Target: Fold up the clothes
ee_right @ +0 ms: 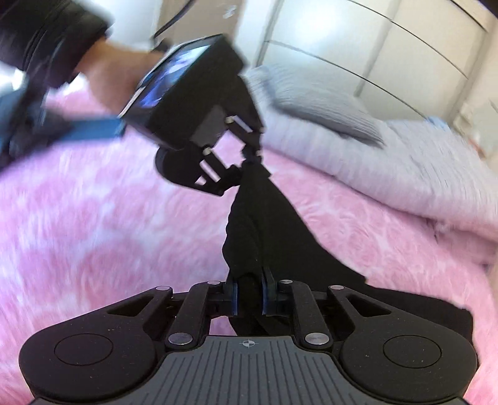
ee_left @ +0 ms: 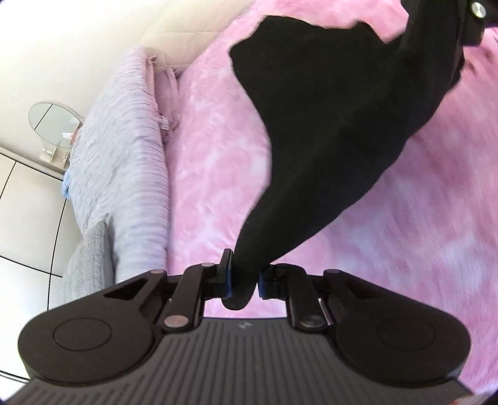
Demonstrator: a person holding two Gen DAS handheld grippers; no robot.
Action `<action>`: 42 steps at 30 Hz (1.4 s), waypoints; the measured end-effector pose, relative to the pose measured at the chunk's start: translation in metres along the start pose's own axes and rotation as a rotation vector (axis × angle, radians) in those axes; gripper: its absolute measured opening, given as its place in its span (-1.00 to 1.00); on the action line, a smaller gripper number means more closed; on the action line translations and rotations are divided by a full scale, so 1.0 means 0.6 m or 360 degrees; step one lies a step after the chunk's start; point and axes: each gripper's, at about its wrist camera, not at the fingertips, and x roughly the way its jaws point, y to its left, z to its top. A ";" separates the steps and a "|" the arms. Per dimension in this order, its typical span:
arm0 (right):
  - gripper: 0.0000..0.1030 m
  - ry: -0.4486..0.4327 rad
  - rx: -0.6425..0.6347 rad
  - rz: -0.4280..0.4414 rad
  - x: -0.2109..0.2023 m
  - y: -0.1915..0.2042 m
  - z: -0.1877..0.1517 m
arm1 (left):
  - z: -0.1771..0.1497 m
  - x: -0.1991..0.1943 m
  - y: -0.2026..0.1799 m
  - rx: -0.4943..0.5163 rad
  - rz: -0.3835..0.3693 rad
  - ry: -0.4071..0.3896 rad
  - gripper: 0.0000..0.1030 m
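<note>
**Black garment stretched between two grippers over the pink bed**

The left gripper [ee_left: 244, 280] is pinching a bunched corner of the black garment [ee_left: 326, 124], its fingers drawn narrow around the cloth, with a small tuft poking out below the pads. From there the garment is running up toward one o'clock in the left view, widening into a broad panel that is hanging clear above the pink blanket [ee_left: 218, 155]. Its far end is reaching the right gripper [ee_left: 473, 28] at the top right corner, where only a dark part with a metal screw is showing.

In the right view, the right gripper [ee_right: 250, 296] is clamping another fold of the garment [ee_right: 267, 224], fingers close together on it. The cloth is climbing toward twelve o'clock to the left gripper [ee_right: 241, 165], which a hand [ee_right: 115, 71] in a dark sleeve [ee_right: 46, 37] is holding at ten o'clock. More black cloth is lying on the blanket [ee_right: 109, 218] at four o'clock.

A pale lilac duvet [ee_left: 124, 149] is lying along the bed's edge at nine o'clock in the left view, with a grey pillow [ee_right: 317, 99] by it. Everything is blurred by motion
</note>
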 end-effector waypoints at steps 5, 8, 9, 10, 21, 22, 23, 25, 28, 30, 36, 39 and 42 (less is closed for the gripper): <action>-0.76 -0.0104 0.0374 0.0114 -0.053 -0.198 -0.004 | 0.124 0.028 0.098 0.0028 -0.0042 0.0059 -0.76; -0.77 -0.0169 0.0590 0.0184 -0.083 -0.320 -0.013 | 0.218 0.071 0.152 0.0052 -0.0054 0.0077 -0.76; -0.77 -0.0191 0.0662 0.0211 -0.090 -0.361 -0.019 | 0.246 0.087 0.163 0.0062 -0.0060 0.0087 -0.76; -0.77 -0.0211 0.0733 0.0249 -0.088 -0.402 -0.035 | 0.274 0.099 0.171 0.0070 -0.0068 0.0100 -0.76; -0.77 -0.0181 0.1349 0.0457 0.086 -0.738 -0.287 | 0.536 0.417 0.173 0.0182 -0.0322 0.0186 -0.77; -0.77 -0.0160 0.1395 0.0457 0.105 -0.758 -0.311 | 0.549 0.446 0.164 0.0200 -0.0352 0.0193 -0.77; -0.77 -0.0139 0.1442 0.0457 0.122 -0.776 -0.334 | 0.562 0.476 0.154 0.0220 -0.0383 0.0200 -0.77; -0.77 -0.0101 0.1545 0.0452 0.150 -0.804 -0.382 | 0.585 0.526 0.136 0.0246 -0.0443 0.0208 -0.77; -0.77 -0.0058 0.1648 0.0472 0.172 -0.813 -0.444 | 0.606 0.572 0.105 0.0264 -0.0515 0.0225 -0.77; -0.77 -0.0064 0.1698 0.0470 0.174 -0.812 -0.464 | 0.615 0.583 0.093 0.0285 -0.0529 0.0214 -0.77; -0.78 -0.0147 0.1805 0.0403 0.145 -0.810 -0.495 | 0.646 0.578 0.100 0.0328 -0.0541 0.0114 -0.76; -0.77 -0.0142 0.1864 0.0373 0.147 -0.810 -0.510 | 0.654 0.601 0.093 0.0312 -0.0590 0.0128 -0.70; -0.76 -0.0114 0.1966 0.0378 0.159 -0.815 -0.527 | 0.647 0.620 0.107 0.0161 -0.0615 0.0153 -0.41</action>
